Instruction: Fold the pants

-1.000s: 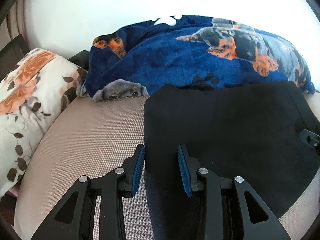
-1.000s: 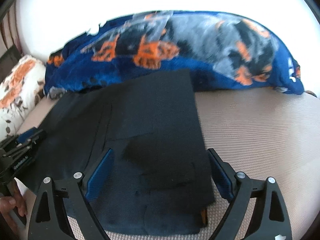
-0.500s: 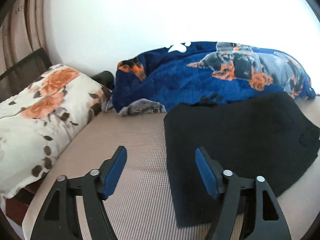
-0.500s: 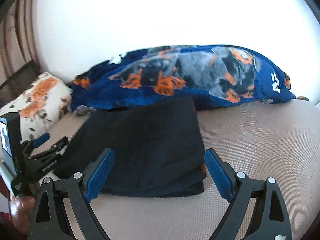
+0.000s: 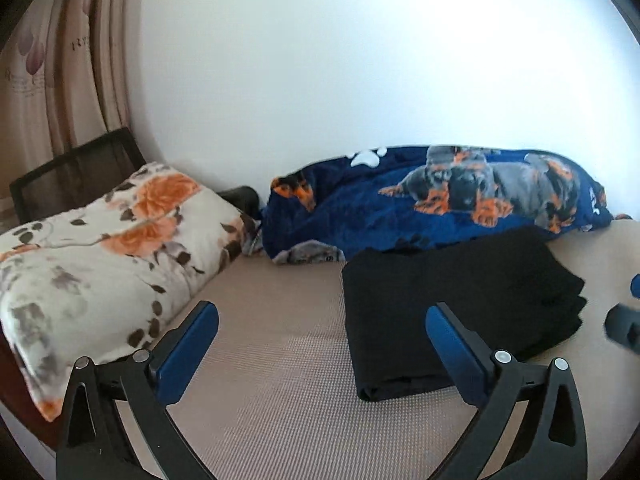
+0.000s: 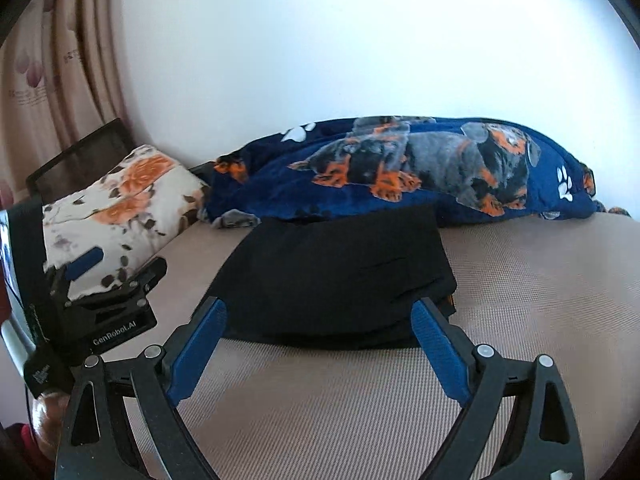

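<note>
Left gripper (image 5: 322, 332) jaws spread wide, nothing between them, just been opening; blue pads hang over bare bed surface (image 5: 280, 360) and the near left edge of the pants (image 5: 452, 300). Right gripper (image 6: 318, 332) jaws also wide apart, empty, framing the near edge of the pants without touching. Pants black, folded into a compact flat stack on the beige bed, far edge touching the blue dog-print blanket (image 5: 440, 204) bunched along the white wall. Floral pillow (image 5: 100, 248) left of the pants, apart from them. Curtain (image 5: 52, 72) at far left. Person's hand (image 6: 46, 420) below the left gripper in right wrist view.
</note>
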The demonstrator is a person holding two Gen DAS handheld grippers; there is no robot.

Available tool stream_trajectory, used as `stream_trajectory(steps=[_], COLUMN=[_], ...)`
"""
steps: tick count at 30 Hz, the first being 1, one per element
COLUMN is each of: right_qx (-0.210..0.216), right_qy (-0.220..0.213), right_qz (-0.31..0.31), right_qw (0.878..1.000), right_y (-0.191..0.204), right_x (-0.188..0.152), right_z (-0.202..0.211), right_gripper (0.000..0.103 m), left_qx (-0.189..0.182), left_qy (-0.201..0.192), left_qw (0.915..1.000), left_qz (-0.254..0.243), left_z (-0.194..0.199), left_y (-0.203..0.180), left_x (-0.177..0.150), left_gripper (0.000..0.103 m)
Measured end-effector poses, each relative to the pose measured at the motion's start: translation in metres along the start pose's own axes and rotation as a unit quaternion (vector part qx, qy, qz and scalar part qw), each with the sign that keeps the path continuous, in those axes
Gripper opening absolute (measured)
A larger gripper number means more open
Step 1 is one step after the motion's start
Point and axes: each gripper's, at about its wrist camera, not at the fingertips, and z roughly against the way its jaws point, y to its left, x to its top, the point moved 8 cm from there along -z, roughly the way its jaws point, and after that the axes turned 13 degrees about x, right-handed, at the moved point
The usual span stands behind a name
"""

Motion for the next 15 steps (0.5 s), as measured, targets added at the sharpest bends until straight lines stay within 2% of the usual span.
stream_trajectory(steps=[11,15], right_qx=[-0.006,-0.003], right_qy=[-0.037,-0.039], right_qz=[0.030,0.030], right_qw=[0.999,0.999], right_y=[0.026,0.029], right_x=[0.002,0.001], right_z=[0.041,0.048], right_gripper=[0.095,0.095], left_qx=[0.003,-0.008], left_qy=[-0.022,-0.049], left_qw=[0.9985,0.9960], left_qz=[0.049,0.074], left_z=[0.050,0.072], left_y=[0.030,0.042], left_x=[0.017,0.027], left_gripper=[0.103,0.103])
